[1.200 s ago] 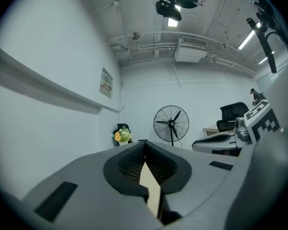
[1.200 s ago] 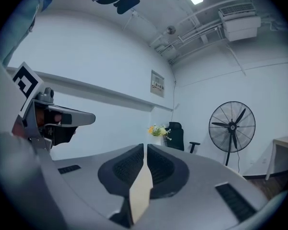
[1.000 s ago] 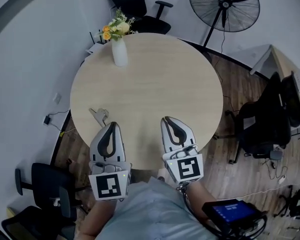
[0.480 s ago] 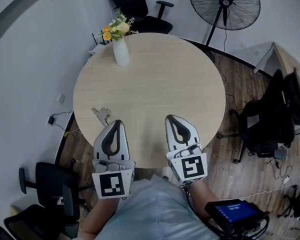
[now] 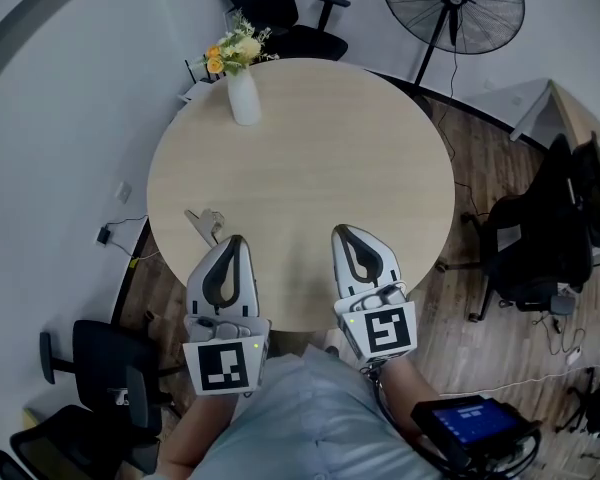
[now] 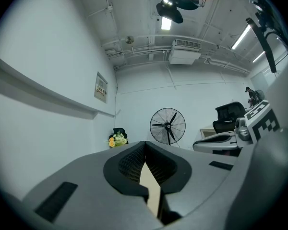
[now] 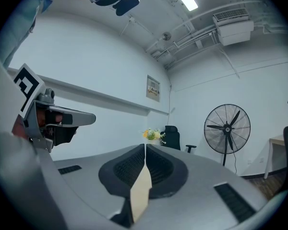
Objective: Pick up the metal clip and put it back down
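The metal clip (image 5: 204, 224) lies flat on the round table (image 5: 310, 148), at the lower left of the frame, close to the table's near edge. My left gripper (image 5: 235, 240) is just beside it, a little to its right, not touching it. Its jaws are pressed together with nothing between them. My right gripper (image 5: 343, 231) is well apart from the clip, and its jaws are pressed together and empty too.

This could be the clip waiting to be picked up, or the clip put down again. I cannot tell which. The clip looks thin and slippery, and the edge is near, so I think any touch should be slow and soft.

The table is pale, smooth wood. A white vase (image 5: 244, 103) of flowers stands at its far side. A big fan (image 5: 452, 8) stands at the upper right, on a brown wood floor (image 5: 480, 168).
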The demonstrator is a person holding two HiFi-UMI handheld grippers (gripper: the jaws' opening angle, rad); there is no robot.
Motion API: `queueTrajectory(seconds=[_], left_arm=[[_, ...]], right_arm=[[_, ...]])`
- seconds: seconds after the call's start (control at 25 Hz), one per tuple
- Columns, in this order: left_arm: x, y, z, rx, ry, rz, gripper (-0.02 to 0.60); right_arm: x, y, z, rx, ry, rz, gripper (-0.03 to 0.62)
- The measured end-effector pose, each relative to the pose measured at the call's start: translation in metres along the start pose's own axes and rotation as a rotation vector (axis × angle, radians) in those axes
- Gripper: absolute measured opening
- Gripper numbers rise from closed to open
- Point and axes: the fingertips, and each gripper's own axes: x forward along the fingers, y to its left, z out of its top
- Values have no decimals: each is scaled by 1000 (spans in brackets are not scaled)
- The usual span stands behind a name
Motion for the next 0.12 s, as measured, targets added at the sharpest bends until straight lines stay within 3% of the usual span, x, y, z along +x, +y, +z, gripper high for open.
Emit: queueTrajectory(seconds=[0.12], left_arm=[[0,0,0,1,-2,-1,20]], right_arm=[[1,1,0,-1,-2,2,49]])
